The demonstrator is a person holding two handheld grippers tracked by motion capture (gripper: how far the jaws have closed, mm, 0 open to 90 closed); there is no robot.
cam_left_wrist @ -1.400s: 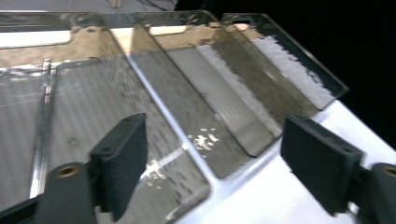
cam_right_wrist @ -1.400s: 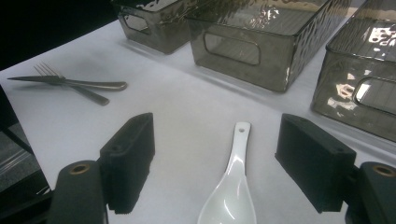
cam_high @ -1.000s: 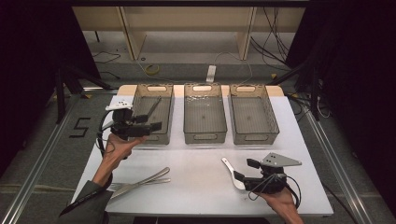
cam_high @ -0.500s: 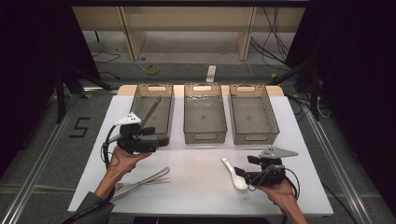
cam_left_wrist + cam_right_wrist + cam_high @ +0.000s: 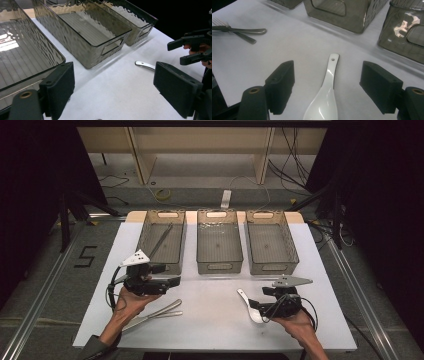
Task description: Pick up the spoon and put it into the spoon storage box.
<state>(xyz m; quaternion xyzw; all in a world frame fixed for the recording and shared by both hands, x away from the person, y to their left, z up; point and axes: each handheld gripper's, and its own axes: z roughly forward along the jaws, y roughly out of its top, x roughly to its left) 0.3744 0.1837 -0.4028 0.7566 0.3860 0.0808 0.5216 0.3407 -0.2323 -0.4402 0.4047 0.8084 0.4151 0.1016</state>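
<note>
we hover our right gripper (image 5: 327, 87), jaws wide, over the white ceramic spoon (image 5: 324, 100); next we likely lower and pinch its handle, left gripper (image 5: 113, 92) wide beside it

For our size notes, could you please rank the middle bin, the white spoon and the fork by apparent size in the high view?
1. Middle bin, largest.
2. Fork.
3. White spoon, smallest, though the right gripper partly hides it.

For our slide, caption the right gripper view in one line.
Open tool straddling a white spoon on the table.
</note>
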